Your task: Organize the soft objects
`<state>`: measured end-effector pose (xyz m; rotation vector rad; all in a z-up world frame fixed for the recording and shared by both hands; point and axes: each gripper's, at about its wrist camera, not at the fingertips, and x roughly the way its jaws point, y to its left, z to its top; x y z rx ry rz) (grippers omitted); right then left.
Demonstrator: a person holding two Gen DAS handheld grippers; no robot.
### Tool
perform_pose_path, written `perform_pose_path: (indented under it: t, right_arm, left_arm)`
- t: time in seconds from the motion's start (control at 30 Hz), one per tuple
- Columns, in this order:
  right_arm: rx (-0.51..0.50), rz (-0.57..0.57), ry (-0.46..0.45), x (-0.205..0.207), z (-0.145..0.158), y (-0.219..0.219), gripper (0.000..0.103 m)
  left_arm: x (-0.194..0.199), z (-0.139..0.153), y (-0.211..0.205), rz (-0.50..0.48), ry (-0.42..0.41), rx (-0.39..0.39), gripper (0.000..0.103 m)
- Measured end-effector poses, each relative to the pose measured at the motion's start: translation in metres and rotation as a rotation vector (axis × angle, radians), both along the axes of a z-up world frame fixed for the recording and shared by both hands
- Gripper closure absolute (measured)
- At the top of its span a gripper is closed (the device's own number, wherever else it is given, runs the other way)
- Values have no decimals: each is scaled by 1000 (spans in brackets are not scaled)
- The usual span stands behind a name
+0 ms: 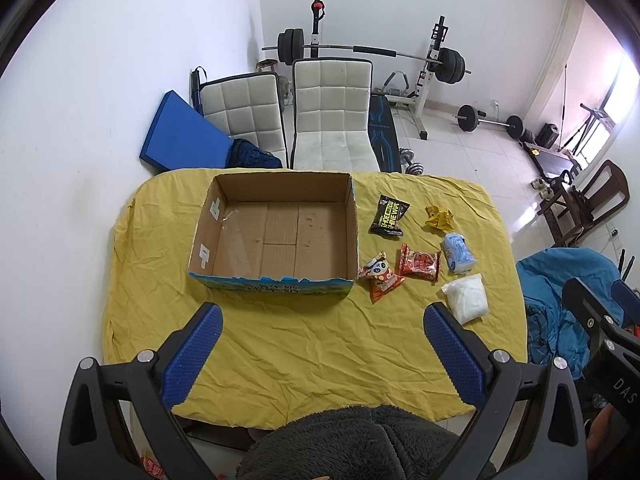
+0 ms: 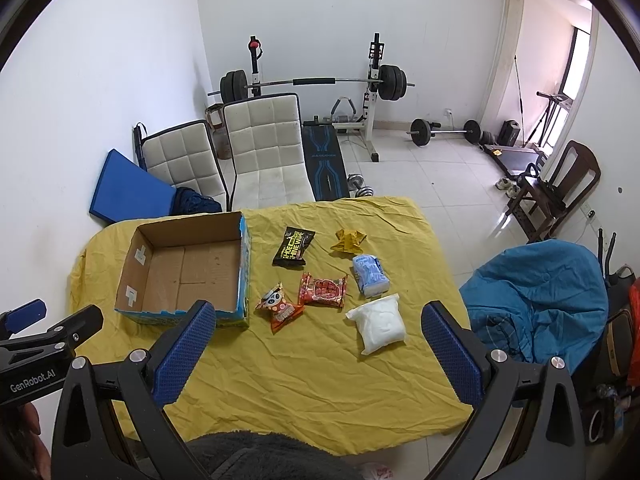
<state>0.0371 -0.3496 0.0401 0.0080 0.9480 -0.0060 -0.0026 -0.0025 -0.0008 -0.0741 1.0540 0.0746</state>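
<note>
An empty open cardboard box [image 1: 276,236] [image 2: 188,272] sits on the yellow-covered table [image 1: 304,344] [image 2: 320,368]. To its right lie several soft packets: a black pouch [image 1: 388,216] [image 2: 293,247], a yellow crumpled wrapper [image 1: 439,218] [image 2: 349,240], a light blue pack [image 1: 457,252] [image 2: 370,274], a red packet [image 1: 419,263] [image 2: 322,289], a panda snack packet [image 1: 379,274] [image 2: 280,306] and a white bag [image 1: 467,298] [image 2: 378,322]. My left gripper [image 1: 322,316] is open and empty above the near table. My right gripper [image 2: 320,314] is open and empty, also held back over the near edge.
Two white padded chairs [image 1: 328,112] stand behind the table, with a blue mat [image 1: 180,136] leaning on the wall. A weight bench and barbells [image 1: 400,60] fill the far room. A blue-draped seat [image 2: 536,296] stands right of the table.
</note>
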Motion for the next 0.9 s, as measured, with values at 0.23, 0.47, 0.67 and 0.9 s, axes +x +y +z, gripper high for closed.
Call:
perform_pose_path:
  t: [0.23,0.47,0.67,0.9]
  right_arm:
    - [3,1,1,0,1,-1,0]
    - [6,2,0,1,1,-1,0]
    - [11,3,3,4,1,-1,0]
    - [20,1,12,9,-5,-4,0]
  left_arm:
    - [0,-1,0,-1,5,-5,0]
    - [0,-1,-1,2,3,-5,0]
    - [0,-1,-1,1,4,-6,0]
    - [-1,-2,0,1,4,-5,0]
